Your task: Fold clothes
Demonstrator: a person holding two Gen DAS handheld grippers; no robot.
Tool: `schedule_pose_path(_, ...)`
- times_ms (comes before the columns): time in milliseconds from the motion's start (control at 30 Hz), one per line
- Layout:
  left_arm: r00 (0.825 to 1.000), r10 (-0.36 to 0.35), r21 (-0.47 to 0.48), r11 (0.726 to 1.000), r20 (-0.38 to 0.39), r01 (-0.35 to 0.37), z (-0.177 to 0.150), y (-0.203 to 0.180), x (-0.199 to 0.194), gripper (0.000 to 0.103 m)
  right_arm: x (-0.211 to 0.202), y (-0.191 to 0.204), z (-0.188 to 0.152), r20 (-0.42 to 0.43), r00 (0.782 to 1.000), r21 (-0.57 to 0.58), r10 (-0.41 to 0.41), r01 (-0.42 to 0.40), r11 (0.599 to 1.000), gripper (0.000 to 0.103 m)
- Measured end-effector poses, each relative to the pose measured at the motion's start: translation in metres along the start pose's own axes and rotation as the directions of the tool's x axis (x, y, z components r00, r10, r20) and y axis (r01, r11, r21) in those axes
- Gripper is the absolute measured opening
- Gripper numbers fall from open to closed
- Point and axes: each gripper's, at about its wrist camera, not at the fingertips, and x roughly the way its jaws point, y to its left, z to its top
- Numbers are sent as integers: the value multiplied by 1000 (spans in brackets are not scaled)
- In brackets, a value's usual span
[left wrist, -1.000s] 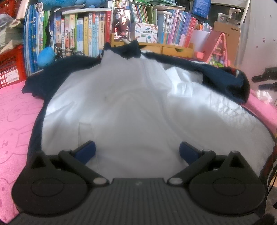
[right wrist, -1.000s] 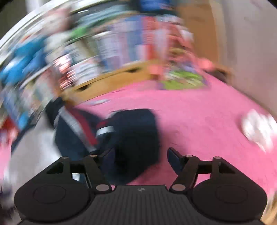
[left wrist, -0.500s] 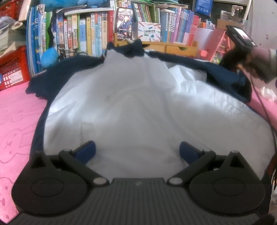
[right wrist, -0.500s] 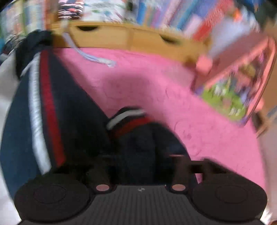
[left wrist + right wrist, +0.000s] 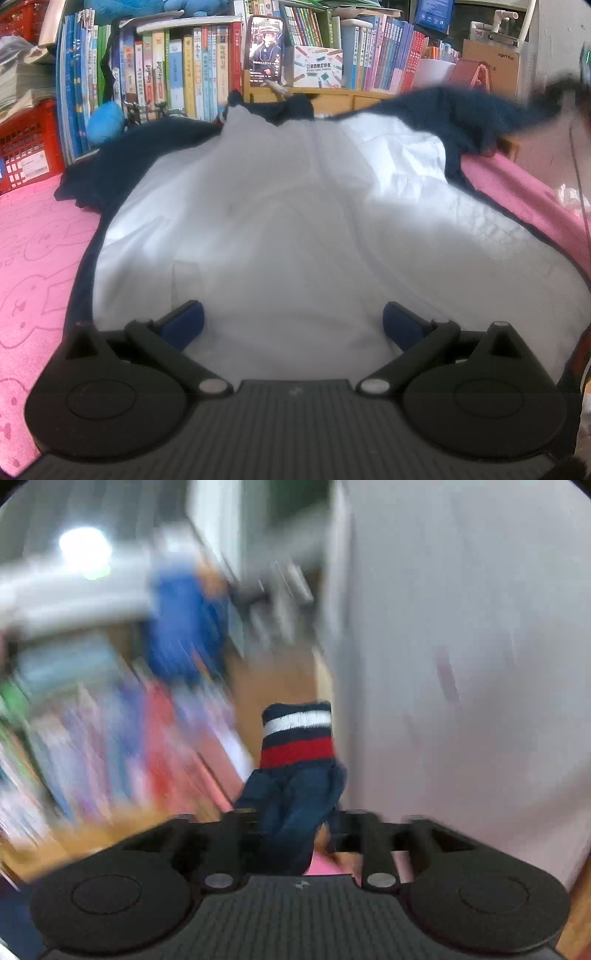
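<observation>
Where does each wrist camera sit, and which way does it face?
Left wrist: on the left gripper, low over the pink mat, facing the spread navy jacket with its white lining up, and the bookshelf; its open jaws show.
Right wrist: on the right gripper, facing a blurred wall; its jaws show, opening, with the navy sleeve between them.
Shared: that sleeve, lifted at the left view's right.

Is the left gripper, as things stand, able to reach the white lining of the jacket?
Probably yes. The left gripper is open and points down at the lining, which lies spread out right under and ahead of its fingers. Nothing lies on the lining there, so the way looks free.
</observation>
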Motion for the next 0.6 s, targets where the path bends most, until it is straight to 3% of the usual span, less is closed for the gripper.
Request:
schedule_pose_path(67,1000,2,1,1000,-1,-2,0,0,0,103,33,-10,-34,-166,985,-4,-43,43,999,65)
schedule_pose_path(133,1000,5,4,1000,-2,-5,1,-1,0,103,37,-6,-60,-221,975,-3,-36,37,999,65)
schedule_pose_path(267,1000,11,12,1000,-6,-11,1,-2,1,103,10,14,-83,-172,985,-81,21,-35,996,73)
schedule_pose_path(333,1000,14,16,1000,-8,-14,1,-3,1,103,-4,27,-83,-140,982,-98,128,-142,985,73)
schedule_pose_path(367,1000,16,18,1000,-9,-16,1,-3,2,103,-10,36,-85,-144,970,-101,195,-210,973,73)
schedule_pose_path(433,1000,19,22,1000,-10,-19,1,-4,2,103,-22,60,-91,-168,929,-105,329,-349,931,73)
schedule_pose_path(500,1000,22,24,999,-11,-22,1,-4,2,103,-31,99,-103,-218,862,-131,458,-491,861,73)
schedule_pose_path(600,1000,23,25,999,-11,-23,1,-4,2,103,-32,145,-116,-272,782,-120,561,-606,786,73)
